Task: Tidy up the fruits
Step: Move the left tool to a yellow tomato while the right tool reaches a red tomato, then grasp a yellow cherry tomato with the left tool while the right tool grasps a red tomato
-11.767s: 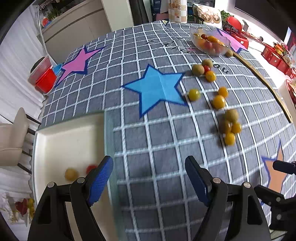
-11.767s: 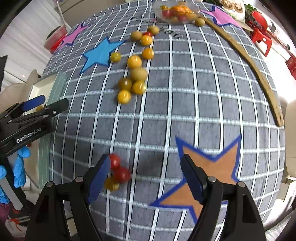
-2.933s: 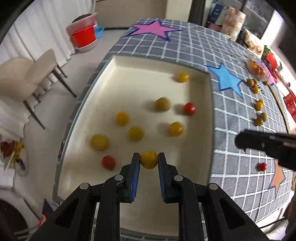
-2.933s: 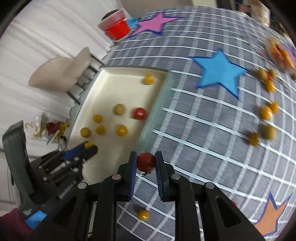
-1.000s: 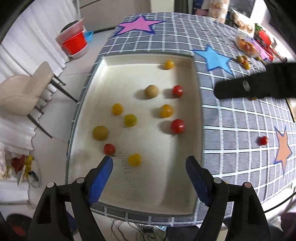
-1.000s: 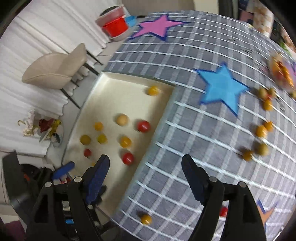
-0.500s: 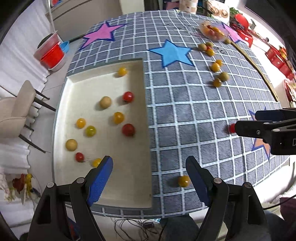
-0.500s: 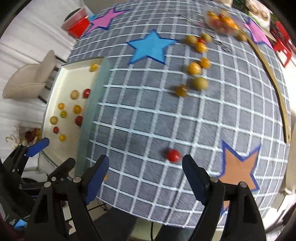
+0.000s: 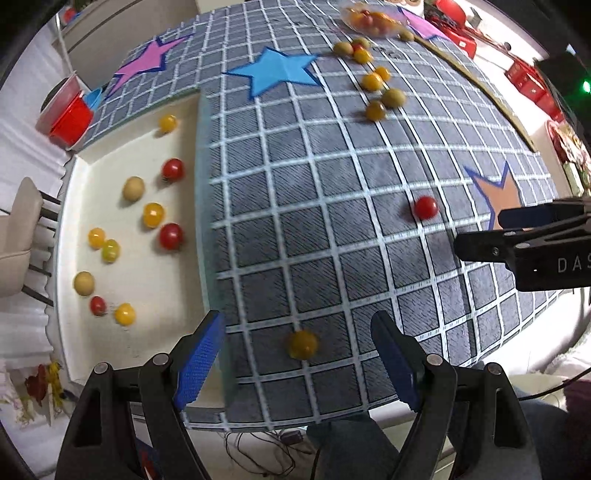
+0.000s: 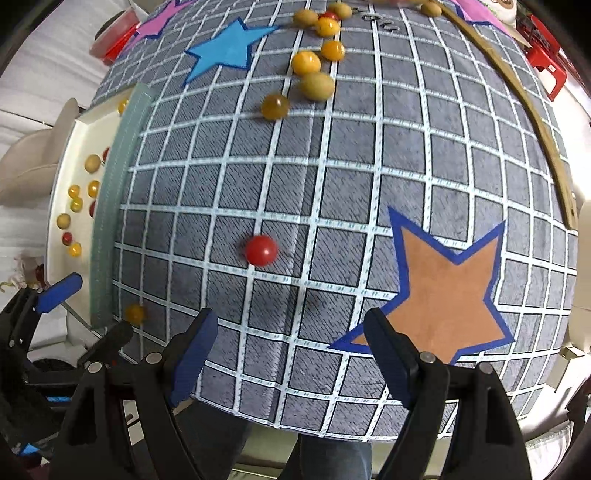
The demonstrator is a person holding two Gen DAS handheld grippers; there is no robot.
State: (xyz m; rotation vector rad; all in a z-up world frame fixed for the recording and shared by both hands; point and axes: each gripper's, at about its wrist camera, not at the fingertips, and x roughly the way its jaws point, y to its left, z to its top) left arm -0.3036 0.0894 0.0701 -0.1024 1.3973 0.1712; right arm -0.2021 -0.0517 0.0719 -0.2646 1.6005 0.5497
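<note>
Left gripper (image 9: 297,356), black frame with blue pads, has its jaws wide apart and nothing between the pads; right gripper (image 10: 288,356), same build, is likewise spread and empty.

Progress, biggest item down:
- Grey checked tablecloth with coloured felt stars (image 9: 314,206) fills most of both views.
- Shallow cream rectangular tray (image 9: 74,192) at left of the left wrist view holds ten small round fruits, red, yellow and tan. That part looks done.
- Clear bowl of mixed fruits (image 9: 371,18) sits at the top edge, untouched as far as I can tell.
- Loose cluster of yellow and tan fruits (image 9: 375,83) lies upper right of centre, still to move.
- Single red cherry tomato (image 10: 261,250) is mid-frame in the right wrist view, ahead of the right gripper.
- Single yellow cherry tomato (image 9: 303,344) is at bottom centre of the left wrist view, between the left jaws' line.

Roughly half sorted, my estimate.
</note>
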